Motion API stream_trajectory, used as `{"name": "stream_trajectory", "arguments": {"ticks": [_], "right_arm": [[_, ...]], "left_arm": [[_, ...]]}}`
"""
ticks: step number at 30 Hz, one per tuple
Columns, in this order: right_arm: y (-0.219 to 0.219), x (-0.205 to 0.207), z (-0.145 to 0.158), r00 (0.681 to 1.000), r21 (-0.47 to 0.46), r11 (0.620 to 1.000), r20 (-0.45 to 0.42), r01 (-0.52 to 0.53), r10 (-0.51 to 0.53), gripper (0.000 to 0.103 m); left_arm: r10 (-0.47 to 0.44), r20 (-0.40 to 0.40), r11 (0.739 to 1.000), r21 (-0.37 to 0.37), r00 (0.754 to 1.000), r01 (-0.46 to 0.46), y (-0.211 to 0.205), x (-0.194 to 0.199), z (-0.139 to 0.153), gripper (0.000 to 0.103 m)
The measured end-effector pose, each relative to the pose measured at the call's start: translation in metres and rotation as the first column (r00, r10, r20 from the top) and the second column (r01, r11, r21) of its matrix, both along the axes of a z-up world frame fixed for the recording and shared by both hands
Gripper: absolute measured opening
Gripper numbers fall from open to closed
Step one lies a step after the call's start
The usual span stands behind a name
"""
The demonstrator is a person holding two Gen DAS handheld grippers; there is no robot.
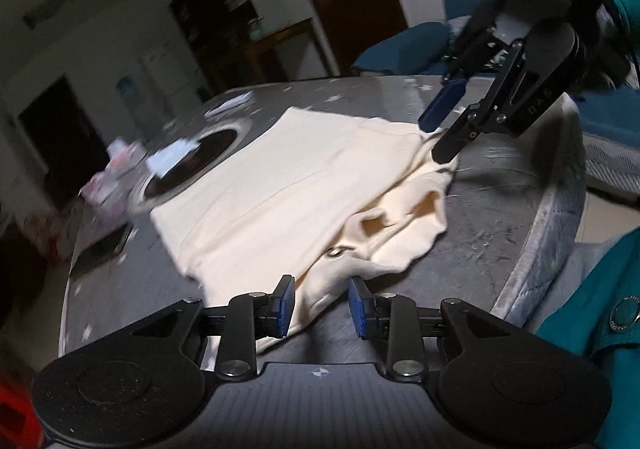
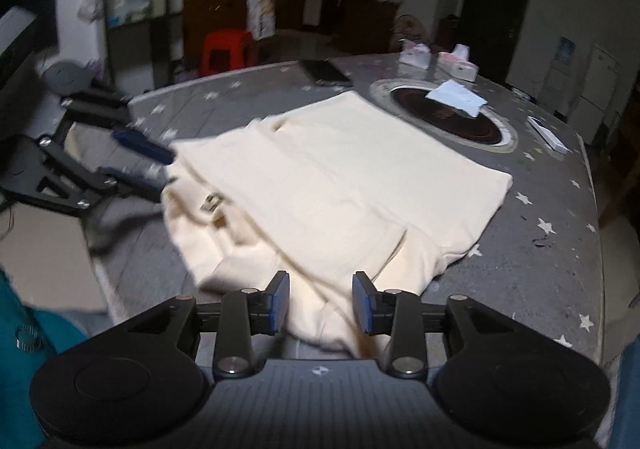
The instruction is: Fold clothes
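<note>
A cream garment (image 1: 304, 185) lies partly folded on a round grey table with white stars (image 1: 500, 217); it also shows in the right wrist view (image 2: 340, 185). Its collar end is bunched near the table's near edge, with a small label showing (image 2: 210, 203). My left gripper (image 1: 322, 307) is open, its blue pads either side of a cloth edge. My right gripper (image 2: 322, 301) is open over the garment's near edge. The right gripper shows in the left wrist view (image 1: 438, 133), open at the far bunched corner. The left gripper shows in the right wrist view (image 2: 160, 169), open by the collar.
A dark round inset (image 2: 444, 113) with a white paper (image 2: 456, 97) sits in the table's middle. Tissue packs (image 2: 458, 65), a black phone (image 2: 326, 73) and a white box (image 2: 548, 135) lie near the far rim. A red stool (image 2: 228, 49) stands beyond.
</note>
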State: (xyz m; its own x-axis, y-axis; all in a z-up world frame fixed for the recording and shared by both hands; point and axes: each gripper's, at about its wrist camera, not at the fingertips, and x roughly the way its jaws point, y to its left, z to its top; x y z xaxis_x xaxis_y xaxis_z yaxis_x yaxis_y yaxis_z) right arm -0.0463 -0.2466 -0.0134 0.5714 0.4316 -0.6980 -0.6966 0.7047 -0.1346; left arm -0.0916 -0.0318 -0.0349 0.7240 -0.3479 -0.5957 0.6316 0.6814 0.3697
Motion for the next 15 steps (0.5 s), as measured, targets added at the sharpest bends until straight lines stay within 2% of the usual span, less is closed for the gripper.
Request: {"name": "stream_trajectory", "arguments": {"ticks": [2, 4, 5, 8, 10, 15], "right_arm": [[0.002, -0.007, -0.001, 0.999, -0.029, 0.999, 0.014, -0.029, 0.029, 0.044], [0.004, -0.013, -0.002, 0.998, -0.053, 0.997, 0.033, -0.054, 0.055, 0.045], [0.005, -0.015, -0.002, 0.997, -0.061, 0.996, 0.039, -0.066, 0.068, 0.046], [0.010, -0.021, -0.007, 0.992, -0.096, 0.991, 0.072, -0.095, 0.102, 0.060], [0.013, -0.022, -0.011, 0.988, -0.121, 0.986, 0.093, -0.115, 0.126, 0.060], [0.020, -0.021, -0.019, 0.979, -0.141, 0.979, 0.122, -0.149, 0.166, 0.060]], "left_arm": [[-0.015, 0.016, 1.000, 0.012, 1.000, 0.014, -0.005, 0.003, -0.005, 0.032], [-0.029, 0.029, 1.000, 0.007, 0.999, 0.029, -0.009, 0.005, -0.008, 0.032], [-0.036, 0.034, 0.999, 0.006, 0.999, 0.035, -0.010, 0.005, -0.008, 0.027], [-0.041, 0.038, 0.999, -0.031, 0.998, 0.043, -0.012, 0.009, -0.005, 0.013], [-0.035, 0.033, 0.997, -0.063, 0.999, 0.037, -0.010, 0.014, -0.001, 0.009], [0.040, -0.018, 0.983, -0.178, 0.999, -0.042, -0.002, 0.039, 0.014, 0.009]]}}
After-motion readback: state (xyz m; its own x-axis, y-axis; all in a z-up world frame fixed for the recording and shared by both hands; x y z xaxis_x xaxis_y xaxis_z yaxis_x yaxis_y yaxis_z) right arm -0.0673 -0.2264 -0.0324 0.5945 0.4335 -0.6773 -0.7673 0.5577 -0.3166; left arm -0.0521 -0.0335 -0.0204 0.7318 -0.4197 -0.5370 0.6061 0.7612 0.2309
